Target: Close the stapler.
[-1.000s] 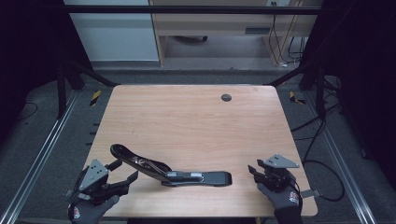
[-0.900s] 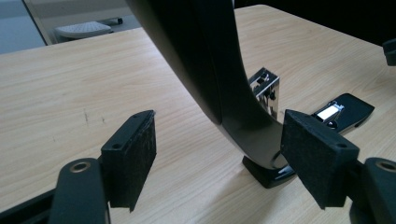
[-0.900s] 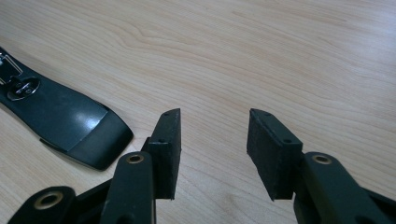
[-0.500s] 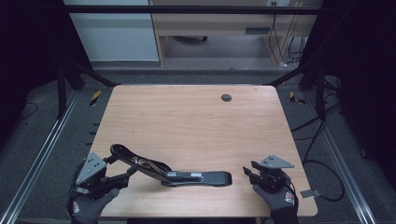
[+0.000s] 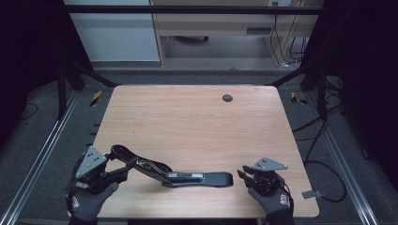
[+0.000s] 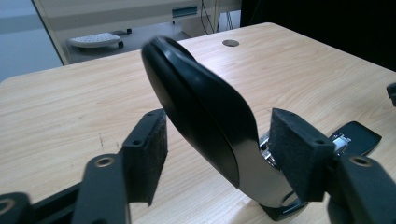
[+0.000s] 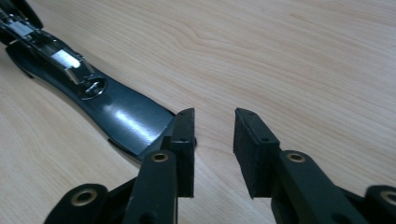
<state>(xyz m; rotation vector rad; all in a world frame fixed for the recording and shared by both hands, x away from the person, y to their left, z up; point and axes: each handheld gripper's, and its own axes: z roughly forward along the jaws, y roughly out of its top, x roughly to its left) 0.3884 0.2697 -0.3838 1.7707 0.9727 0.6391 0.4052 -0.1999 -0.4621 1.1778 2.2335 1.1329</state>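
Note:
A black stapler [image 5: 206, 179] lies swung open near the table's front edge, its base flat and its top arm [image 5: 136, 161] raised toward the left. My left gripper [image 5: 123, 169] straddles that raised arm [image 6: 201, 107]. Its jaws have just been closing, and the arm stands between the pads [image 6: 154, 149] with a thin gap on the left side. My right gripper [image 5: 244, 174] sits at the right end of the base [image 7: 126, 116]. Its jaws [image 7: 214, 135] have also just been closing, with bare wood between them and the left pad beside the base's tip.
A small round grommet [image 5: 227, 98] is set in the wooden table [image 5: 187, 122] near its far edge. Metal frame rails [image 5: 42, 154] run along both sides, and cables [image 5: 324, 168] trail off to the right. Beyond the table stands a low shelf unit [image 5: 211, 28].
The left gripper has risen slightly and its jaws have narrowed around the stapler's raised arm. The right gripper has shifted left toward the base's end with narrower jaws. The stapler has not moved.

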